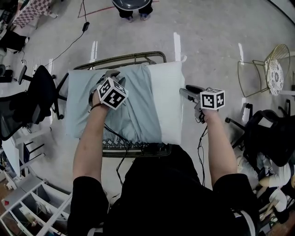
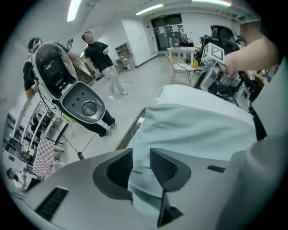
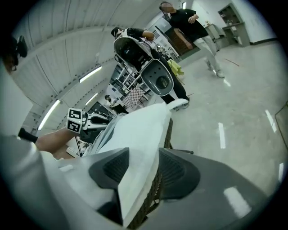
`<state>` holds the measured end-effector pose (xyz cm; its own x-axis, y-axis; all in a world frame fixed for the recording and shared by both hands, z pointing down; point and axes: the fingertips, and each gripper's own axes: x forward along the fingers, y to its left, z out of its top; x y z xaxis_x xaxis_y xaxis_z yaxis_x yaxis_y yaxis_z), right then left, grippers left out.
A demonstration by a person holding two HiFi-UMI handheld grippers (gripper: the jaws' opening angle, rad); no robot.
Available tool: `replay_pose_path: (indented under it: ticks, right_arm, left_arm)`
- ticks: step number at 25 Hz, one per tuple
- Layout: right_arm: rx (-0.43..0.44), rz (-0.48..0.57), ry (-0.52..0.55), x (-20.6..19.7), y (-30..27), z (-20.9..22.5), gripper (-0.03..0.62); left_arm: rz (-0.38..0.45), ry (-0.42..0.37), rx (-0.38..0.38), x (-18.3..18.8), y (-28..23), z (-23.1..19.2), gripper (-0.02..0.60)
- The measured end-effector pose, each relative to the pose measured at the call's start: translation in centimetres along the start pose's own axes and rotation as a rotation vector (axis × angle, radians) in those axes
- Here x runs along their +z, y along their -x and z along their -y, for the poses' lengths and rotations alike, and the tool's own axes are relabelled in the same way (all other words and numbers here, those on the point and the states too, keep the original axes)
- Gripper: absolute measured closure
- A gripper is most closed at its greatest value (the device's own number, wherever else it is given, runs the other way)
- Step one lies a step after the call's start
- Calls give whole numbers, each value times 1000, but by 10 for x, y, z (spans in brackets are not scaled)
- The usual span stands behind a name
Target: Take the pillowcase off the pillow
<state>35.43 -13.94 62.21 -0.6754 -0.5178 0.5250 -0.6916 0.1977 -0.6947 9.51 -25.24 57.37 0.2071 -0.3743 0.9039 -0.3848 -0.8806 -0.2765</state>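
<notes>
A white pillow (image 1: 168, 101) lies on a wicker-topped metal frame (image 1: 133, 57). A light blue pillowcase (image 1: 133, 110) covers its left and middle part, and the right end is bare. My left gripper (image 1: 110, 76) points steeply down over the pillowcase's left part. In the left gripper view a fold of the pillowcase (image 2: 193, 130) lies between the parted jaws of the left gripper (image 2: 140, 168), which is open. My right gripper (image 1: 184, 92) is at the pillow's right edge. In the right gripper view the pillow's (image 3: 135, 130) edge sits between the open jaws of the right gripper (image 3: 144, 170).
A black office chair (image 1: 32, 99) stands left of the frame, and a gold wire chair (image 1: 265, 69) to the far right. A person (image 1: 132, 7) stands beyond the far end. A white shelf (image 1: 27, 203) is at the bottom left, and a dark chair (image 1: 272, 133) at the right.
</notes>
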Motion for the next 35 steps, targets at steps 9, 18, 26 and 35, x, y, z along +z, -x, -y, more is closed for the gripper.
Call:
replay_pose_path:
  ticks: [9,18,26,35]
  right_arm:
    - [87,-14,-180,-87,15,-42,244]
    - [84,-137,-197,-209,51,-86,232]
    - [79,-38,-176,-225,41,-118,423]
    - [161,188,-192,-177,68,-139,502]
  left_arm:
    - [115,129,-123,25,3,48,441]
    - [182,162,-208,-48,73,176,413]
    - [138,181,-292,-97,87,282,391]
    - [112,99,-51,-105,91,261,548]
